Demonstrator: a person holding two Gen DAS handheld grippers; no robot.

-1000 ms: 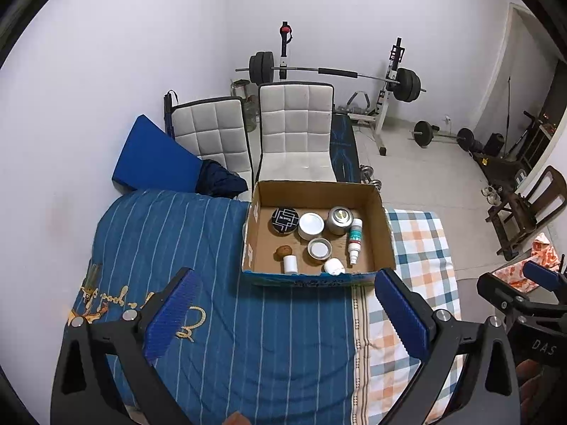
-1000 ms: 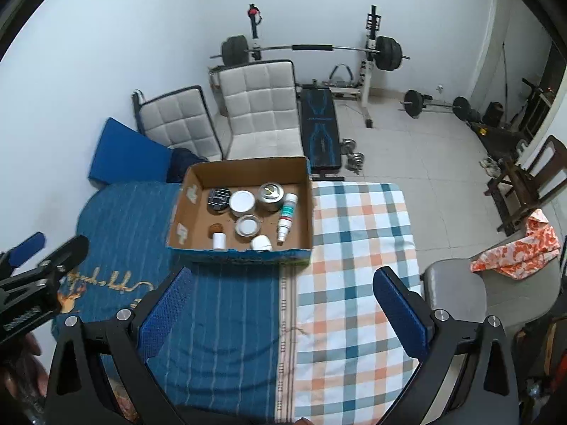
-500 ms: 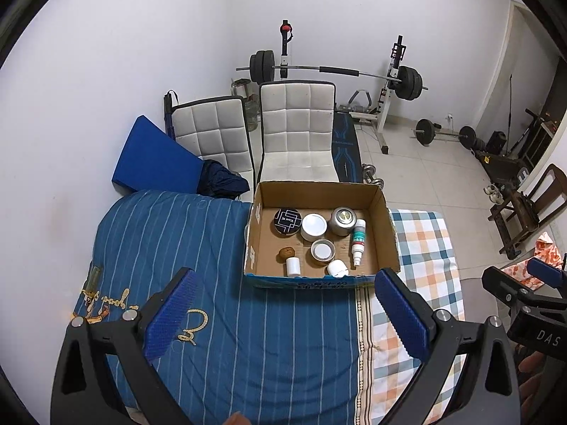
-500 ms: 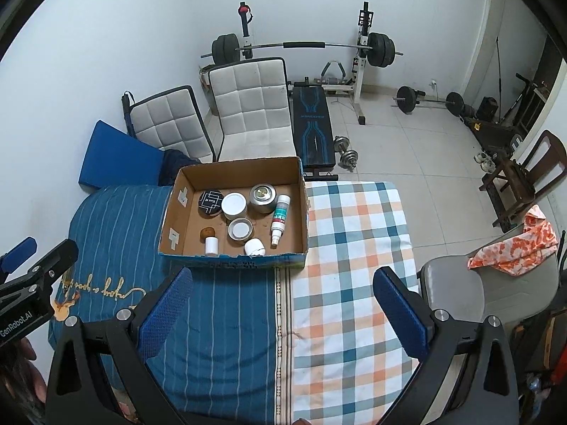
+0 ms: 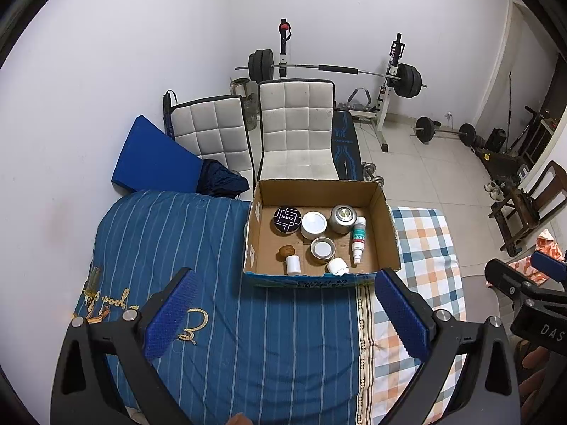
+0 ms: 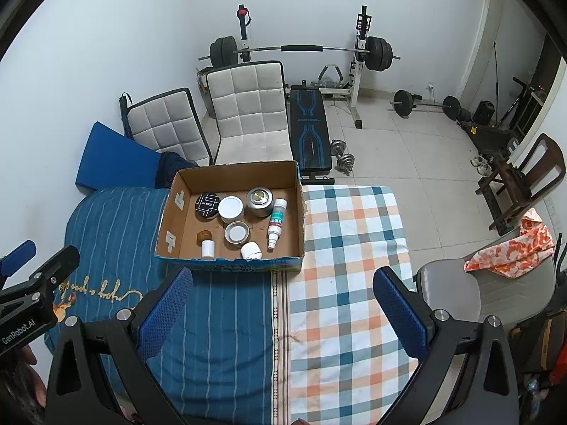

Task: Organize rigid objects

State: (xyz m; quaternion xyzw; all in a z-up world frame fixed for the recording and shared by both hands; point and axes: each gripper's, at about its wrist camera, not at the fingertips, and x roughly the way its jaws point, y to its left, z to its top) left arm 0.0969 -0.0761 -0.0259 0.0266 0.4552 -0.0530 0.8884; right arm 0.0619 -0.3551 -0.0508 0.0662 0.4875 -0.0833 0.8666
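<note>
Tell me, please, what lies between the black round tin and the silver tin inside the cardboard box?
A white-lidded jar stands between the black round tin and the silver tin, along the far side of the cardboard box. The right wrist view shows this clearly.

White walls (image 5: 141, 53), pale tiled floor (image 6: 407, 148). Barbell on rack (image 5: 336, 69) against the back wall, weight bench (image 6: 309, 131) in front of it, dumbbell (image 6: 342, 157) beside that. Two white quilted chairs (image 5: 297, 134) and a blue pad (image 5: 152, 157) at the head of the bed (image 5: 159, 241). Bed covers: blue striped left, plaid right (image 6: 347, 233). Dark wooden chair (image 6: 524, 180) far right. Even indoor light.
</note>
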